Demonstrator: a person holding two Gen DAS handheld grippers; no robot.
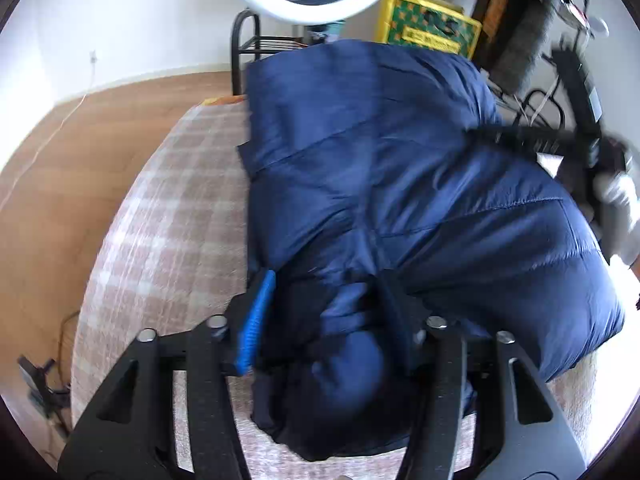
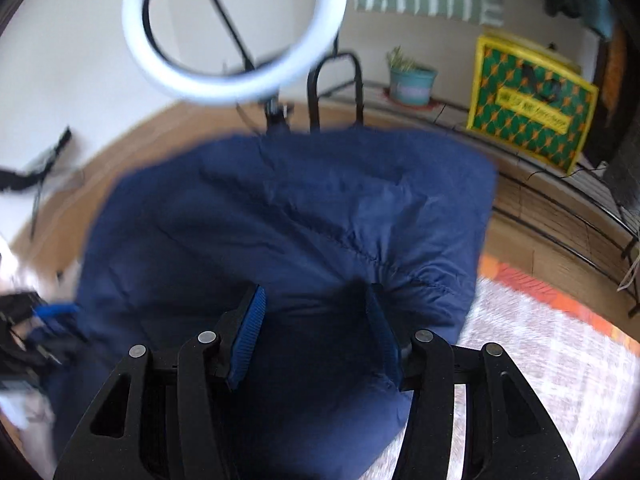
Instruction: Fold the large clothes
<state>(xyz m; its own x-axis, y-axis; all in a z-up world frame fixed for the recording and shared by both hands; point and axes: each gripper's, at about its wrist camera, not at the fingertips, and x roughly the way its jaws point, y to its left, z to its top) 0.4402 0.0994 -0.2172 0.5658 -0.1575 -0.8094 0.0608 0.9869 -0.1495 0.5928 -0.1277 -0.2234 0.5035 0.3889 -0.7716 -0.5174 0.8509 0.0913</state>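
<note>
A big navy puffer jacket (image 1: pixel 400 184) sprawls over the table, covering most of the plaid cloth (image 1: pixel 168 216) and overhanging its far edge and right side. The shell is smooth, faintly glossy nylon, quilted into fat padded panels by stitched seams that run in diagonals and pucker where the fabric bunches. The cloth beneath is a pale pink-and-cream check with a soft, woven look.

Left gripper (image 1: pixel 324 320) sits at the near edge of the table, its jaws apart with a thick bulge of jacket filling the gap; one ribbed blue pad (image 1: pixel 256 320) shows clearly, the other is lost in dark fabric, so whether they actually pinch it is unclear. Right gripper (image 2: pixel 316 332), seen from its own camera, has a fold of the jacket (image 2: pixel 288 216) bunched between its ribbed blue pads, seams gathering into wrinkles at the right one; the view is blurred, so firm hold or loose, I cannot tell.

Beyond the far edge stand a white ring light (image 2: pixel 232 32), a black metal rack (image 1: pixel 256 44) and a yellow-green patterned box (image 2: pixel 532 108) on wood flooring (image 1: pixel 80 152).
</note>
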